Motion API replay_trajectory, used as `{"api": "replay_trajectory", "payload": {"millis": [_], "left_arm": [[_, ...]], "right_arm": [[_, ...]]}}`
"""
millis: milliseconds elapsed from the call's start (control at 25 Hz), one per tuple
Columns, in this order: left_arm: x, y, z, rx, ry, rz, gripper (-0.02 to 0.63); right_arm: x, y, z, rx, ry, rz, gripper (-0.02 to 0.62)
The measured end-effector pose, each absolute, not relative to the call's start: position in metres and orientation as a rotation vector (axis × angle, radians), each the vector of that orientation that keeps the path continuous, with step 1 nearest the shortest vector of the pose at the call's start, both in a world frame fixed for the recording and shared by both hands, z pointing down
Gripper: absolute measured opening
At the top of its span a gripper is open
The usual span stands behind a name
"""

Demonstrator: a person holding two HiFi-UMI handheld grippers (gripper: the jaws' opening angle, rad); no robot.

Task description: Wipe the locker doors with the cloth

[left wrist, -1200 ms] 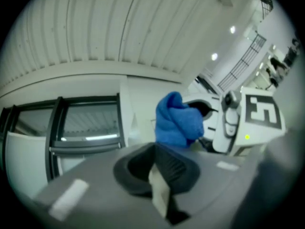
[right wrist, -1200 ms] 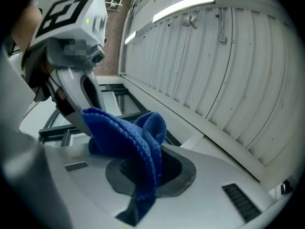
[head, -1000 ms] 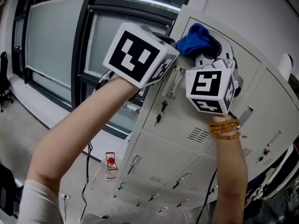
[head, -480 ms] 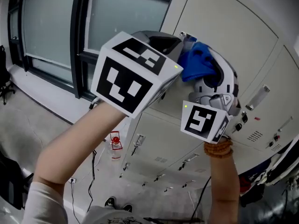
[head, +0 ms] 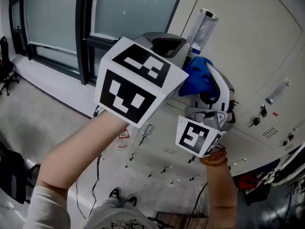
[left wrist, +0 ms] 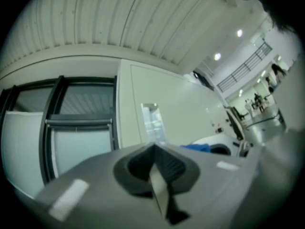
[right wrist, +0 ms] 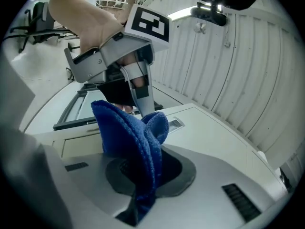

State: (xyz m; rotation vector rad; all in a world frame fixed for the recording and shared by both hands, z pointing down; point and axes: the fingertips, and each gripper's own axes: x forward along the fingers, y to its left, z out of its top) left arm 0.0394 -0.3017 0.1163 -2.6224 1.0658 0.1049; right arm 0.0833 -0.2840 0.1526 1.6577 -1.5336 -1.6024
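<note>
Your right gripper [right wrist: 145,173] pinches the blue cloth [right wrist: 126,128] at one locker door [head: 252,42], your left gripper [left wrist: 156,173] is pressed together on nothing, and the other doors [head: 267,123] probably remain unwiped.

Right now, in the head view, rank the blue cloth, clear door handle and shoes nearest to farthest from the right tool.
1. blue cloth, held in the right tool.
2. clear door handle, just above, on the locker door.
3. shoes, far below on the floor.
</note>
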Motion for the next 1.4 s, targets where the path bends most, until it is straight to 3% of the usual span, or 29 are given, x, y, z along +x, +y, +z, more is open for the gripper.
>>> {"api": "replay_trajectory", "payload": {"millis": [360, 640, 1400], "left_arm": [[0.038, -0.308, 0.153, -2.650, 1.099, 0.084, 0.003], [0.040, -0.306, 0.150, -2.644, 1.094, 0.104, 0.003], [0.072, -0.271, 0.018, -2.541, 0.951, 0.262, 0.003]], "right_arm": [[0.062, -0.293, 0.239, 1.469, -1.463, -1.631, 0.029], [0.086, -0.286, 0.260, 1.443, -1.436, -1.597, 0.029], [0.120, -0.274, 0.021, 1.619, -1.362, -1.678, 0.029]]}}
